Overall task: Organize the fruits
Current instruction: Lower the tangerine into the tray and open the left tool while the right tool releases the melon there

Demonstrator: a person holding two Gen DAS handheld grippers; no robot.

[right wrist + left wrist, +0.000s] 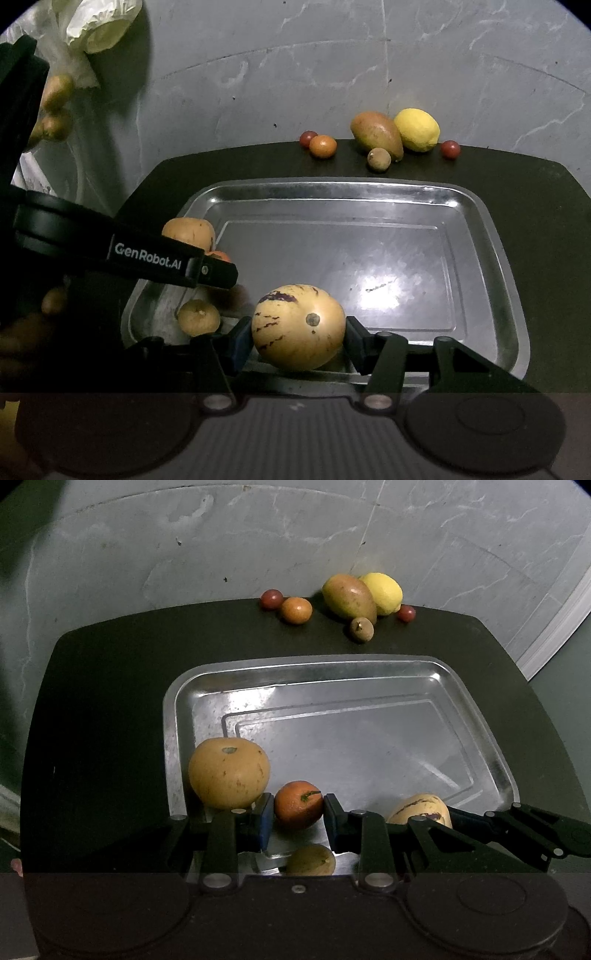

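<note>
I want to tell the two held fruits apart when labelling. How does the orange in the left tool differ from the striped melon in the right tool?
The orange is small, round and deep orange; the striped melon is larger, egg-shaped and pale yellow with purple streaks. The orange shows a green stem bit, the melon a dull round scar. The left tool spans less than the right tool. Both fruits sit between pads over the metal tray.

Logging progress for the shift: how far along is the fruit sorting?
Roughly halfway. Done: large tan round fruit and small brownish fruit sit in the steel tray. In hand: left gripper brackets a small orange mandarin; right gripper brackets a purple-streaked yellow melon. Left: six fruits including the yellow lemon behind the tray.
</note>
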